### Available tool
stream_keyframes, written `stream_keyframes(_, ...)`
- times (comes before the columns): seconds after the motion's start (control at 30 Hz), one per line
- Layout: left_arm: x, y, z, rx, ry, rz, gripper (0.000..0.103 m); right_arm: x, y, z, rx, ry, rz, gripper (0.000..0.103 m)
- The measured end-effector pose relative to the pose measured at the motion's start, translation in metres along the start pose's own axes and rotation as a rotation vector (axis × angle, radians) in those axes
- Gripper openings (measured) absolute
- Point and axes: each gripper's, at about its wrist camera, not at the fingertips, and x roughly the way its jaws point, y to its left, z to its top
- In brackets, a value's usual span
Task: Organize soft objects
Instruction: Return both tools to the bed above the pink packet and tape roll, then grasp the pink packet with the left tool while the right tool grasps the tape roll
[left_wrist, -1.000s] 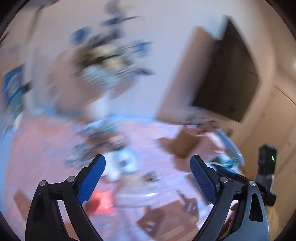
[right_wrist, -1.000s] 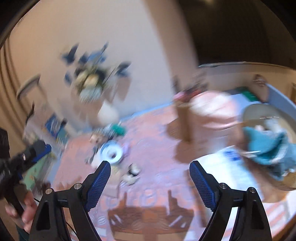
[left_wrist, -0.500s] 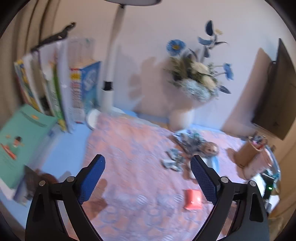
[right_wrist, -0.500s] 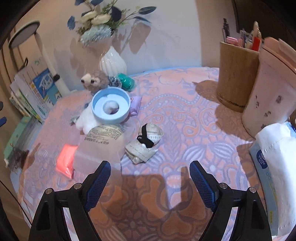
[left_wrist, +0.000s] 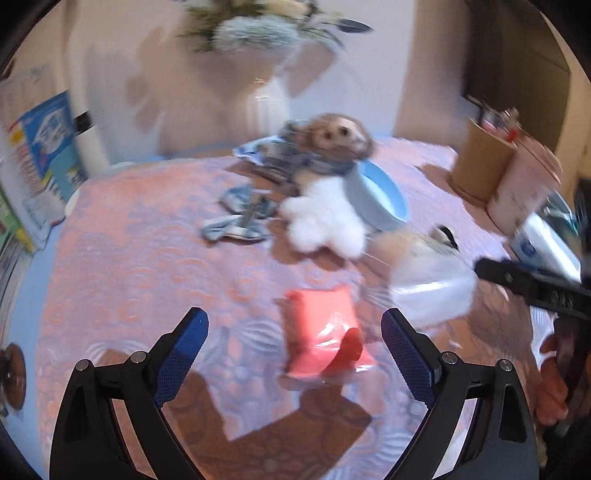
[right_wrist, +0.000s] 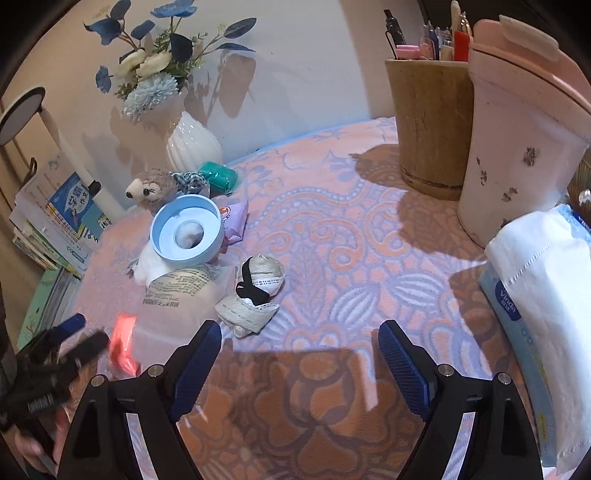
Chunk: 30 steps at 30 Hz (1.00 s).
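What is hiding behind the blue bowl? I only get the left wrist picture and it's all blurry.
Observer: A small purple packet lies right beside the blue bowl, on the side your view hides.
Operator: Anything else I can't see?
Observer: Yes, a green roll lies next to the white vase.
Operator: Is the right hand-held gripper holding something?
Observer: No, it is open and empty. A rolled cream cloth tied with a black band lies just ahead of it.
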Motion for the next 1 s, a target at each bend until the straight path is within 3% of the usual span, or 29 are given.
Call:
stream_keyframes(0.2, 0.013, 0.006, -0.007, -0.025, 0.052, -0.061, 0.094, 0.005, 0.021, 0.022, -0.023, 0.008, 0.013, 0.074)
stream_keyframes(0.27, 0.017, 0.007, -0.008, -0.039, 0.078, -0.098, 0.094, 0.014, 0.029, 0.027, -0.049, 0.016, -0.041, 0.069)
stream_keyframes(0.4, 0.024, 0.006, -0.006, -0.044, 0.084, -0.083, 0.092, 0.035, 0.039, 0.026, -0.106, 0.035, -0.126, 0.062)
stream_keyframes(0.43, 0.028, 0.004, -0.007, -0.046, 0.099, -0.075, 0.083, 0.040, 0.040, 0.023, -0.108, 0.045, -0.121, 0.061)
stream_keyframes(0.5, 0.032, 0.001, -0.007, -0.032, 0.110, -0.057, 0.074, 0.043, 0.043, 0.019, -0.124, 0.039, -0.130, 0.060)
stream_keyframes(0.53, 0.031, 0.000, -0.007, -0.025, 0.103, -0.070, 0.067, 0.042, 0.045, 0.019, -0.137, 0.032, -0.129, 0.054)
stream_keyframes(0.57, 0.029, -0.003, -0.008, -0.012, 0.098, -0.085, 0.061, 0.040, 0.047, 0.018, -0.148, 0.029, -0.118, 0.041)
stream_keyframes(0.6, 0.028, -0.004, -0.008, -0.003, 0.093, -0.085, 0.045, 0.040, 0.049, 0.018, -0.156, 0.028, -0.112, 0.034)
stream_keyframes(0.63, 0.028, -0.005, -0.009, 0.001, 0.090, -0.076, 0.041, 0.040, 0.051, 0.016, -0.171, 0.025, -0.108, 0.028)
stream_keyframes(0.8, 0.027, 0.004, -0.008, -0.039, 0.084, -0.109, 0.038, 0.032, 0.055, 0.009, -0.205, -0.001, -0.124, 0.027)
stream_keyframes(1.0, 0.020, 0.018, -0.003, -0.106, 0.067, -0.152, 0.038, 0.017, 0.034, 0.004, -0.120, 0.005, -0.088, 0.027)
